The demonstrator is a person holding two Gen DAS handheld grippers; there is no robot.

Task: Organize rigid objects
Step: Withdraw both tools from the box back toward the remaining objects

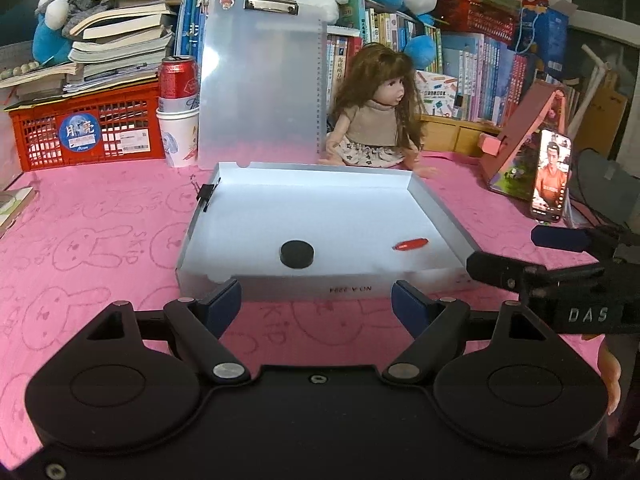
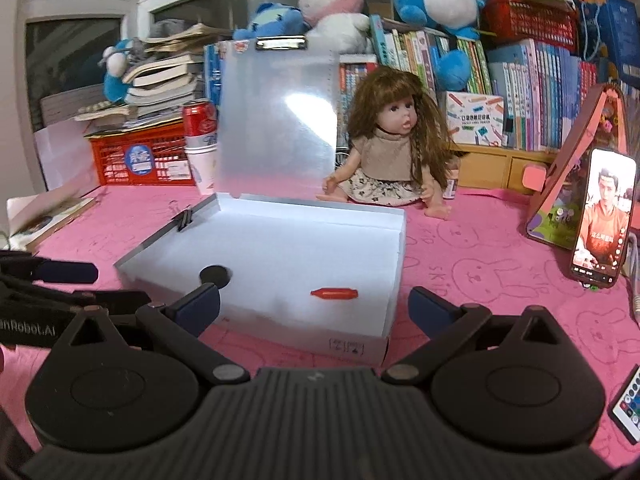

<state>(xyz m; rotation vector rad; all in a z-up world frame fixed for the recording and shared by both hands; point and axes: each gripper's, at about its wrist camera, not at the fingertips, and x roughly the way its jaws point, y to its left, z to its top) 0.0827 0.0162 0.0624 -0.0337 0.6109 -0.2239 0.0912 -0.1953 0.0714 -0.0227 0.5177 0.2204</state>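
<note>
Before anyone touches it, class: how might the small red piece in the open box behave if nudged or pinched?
The red piece looks rounded and tapered, so it may roll across the smooth floor of the box. It seems small and light. Lying flat, it may slip from wide fingers.

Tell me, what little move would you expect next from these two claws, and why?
Probably the lid gets shut. The black disc and red capsule-shaped piece already lie inside the white box, its translucent lid stands upright, and both the left claw and right claw are open, holding nothing. So I'd guess one claw reaches toward the lid's top edge.
</note>
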